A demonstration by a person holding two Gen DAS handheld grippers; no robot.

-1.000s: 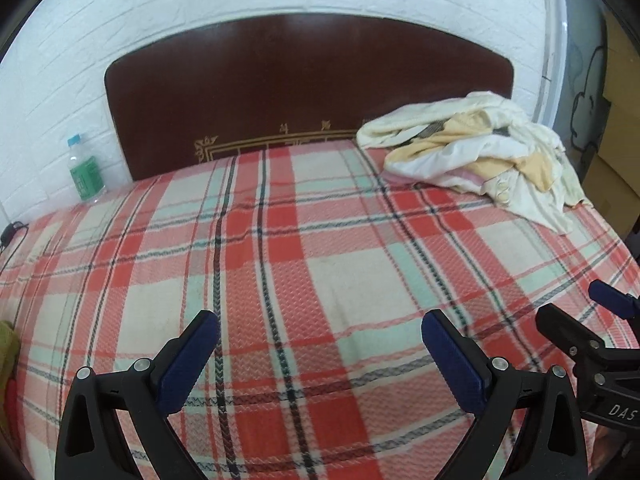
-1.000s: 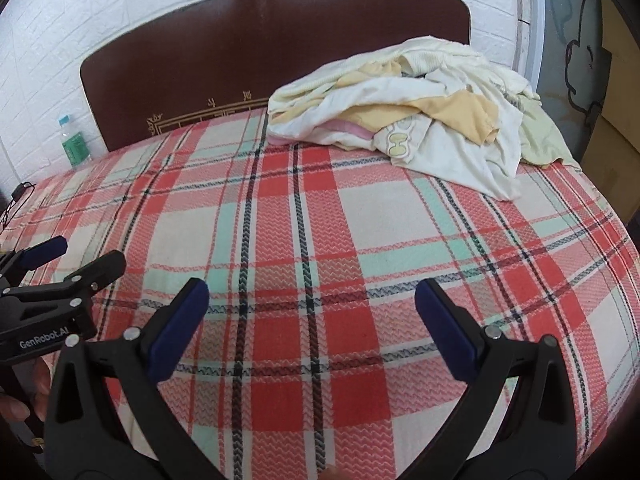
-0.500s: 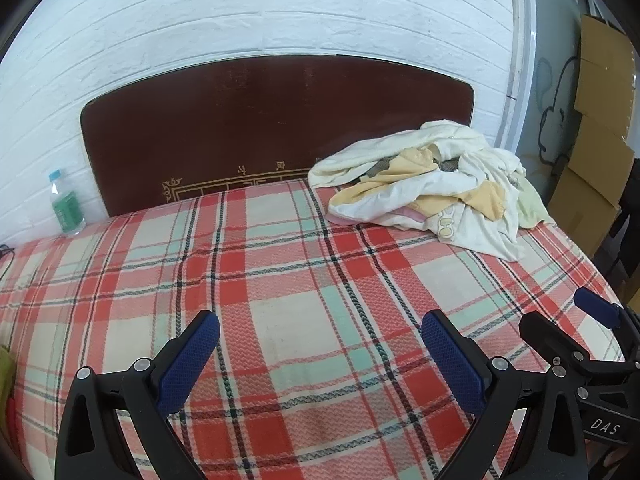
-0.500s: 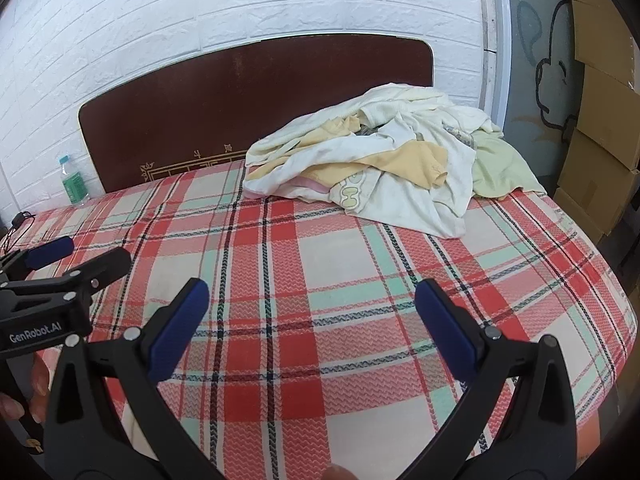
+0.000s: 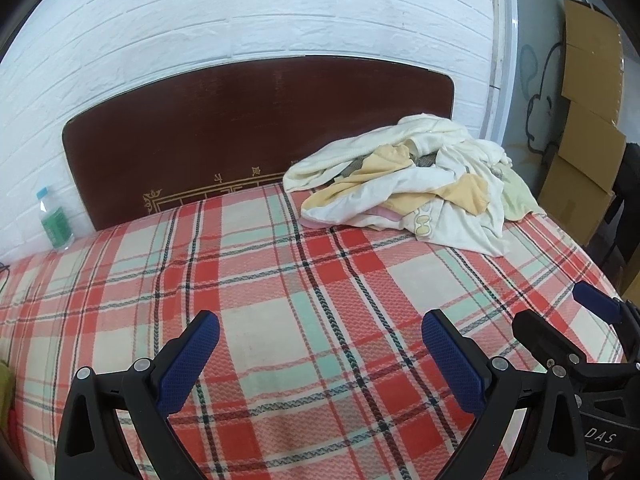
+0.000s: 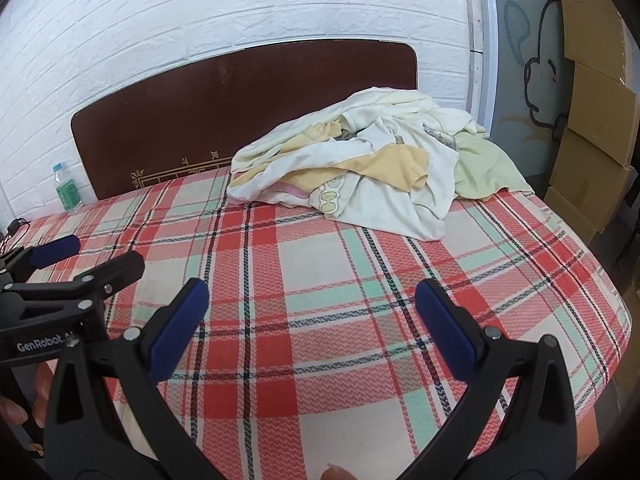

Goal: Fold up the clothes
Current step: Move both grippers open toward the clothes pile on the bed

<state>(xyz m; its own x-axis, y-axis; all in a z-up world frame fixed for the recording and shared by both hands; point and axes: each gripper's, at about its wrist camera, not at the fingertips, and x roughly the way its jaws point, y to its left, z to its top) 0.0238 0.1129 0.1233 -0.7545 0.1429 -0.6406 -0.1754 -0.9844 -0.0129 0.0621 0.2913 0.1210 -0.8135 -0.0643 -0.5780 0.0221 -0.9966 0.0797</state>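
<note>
A heap of crumpled clothes (image 5: pixel 416 184) (image 6: pixel 368 172), white, cream, yellow and pale green, lies at the far right of the bed against the headboard. My left gripper (image 5: pixel 320 344) is open over the near part of the plaid bedspread (image 5: pixel 260 280), nothing between its blue pads. My right gripper (image 6: pixel 312 312) is open too, also empty, well short of the heap. Each gripper shows in the other's view: the right gripper (image 5: pixel 560 320) at the right edge, the left gripper (image 6: pixel 84 256) at the left edge, with fingers of a hand (image 6: pixel 16 412) under it.
A dark brown headboard (image 5: pixel 260 120) stands against a white brick wall. A green-labelled water bottle (image 5: pixel 56 224) (image 6: pixel 68 192) stands at the far left by the headboard. Cardboard boxes (image 6: pixel 592 128) are stacked beyond the bed's right side. The bed's right edge (image 6: pixel 608 320) drops off.
Both views have tilted up and pulled back from the bedspread, so more wall and headboard show. The clothes heap has not been touched. Both grippers stay open.
</note>
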